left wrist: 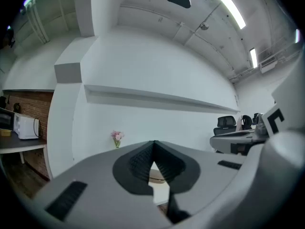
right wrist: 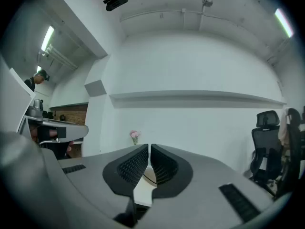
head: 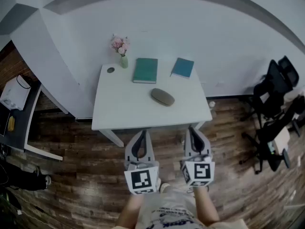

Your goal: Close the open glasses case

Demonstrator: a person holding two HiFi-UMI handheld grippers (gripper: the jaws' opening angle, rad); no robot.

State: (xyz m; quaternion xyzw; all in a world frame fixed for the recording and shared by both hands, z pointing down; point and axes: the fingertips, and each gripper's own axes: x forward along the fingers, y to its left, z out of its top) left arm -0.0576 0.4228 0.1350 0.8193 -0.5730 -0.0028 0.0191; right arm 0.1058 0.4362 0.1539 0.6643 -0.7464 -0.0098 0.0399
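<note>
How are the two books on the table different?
The green book is bigger; the blue book is smaller. The green book lies nearly square to the table; the blue book is turned askew. The green book sits beside the flower vase; the blue book is farther from it. Both lie flat and closed.

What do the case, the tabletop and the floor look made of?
Case: olive-grey, matte, perhaps fabric or leatherette; no glare. Tabletop: white, smooth, likely laminate or painted board. Floor: brown planks, wood or wood-look, with visible seams.
</note>
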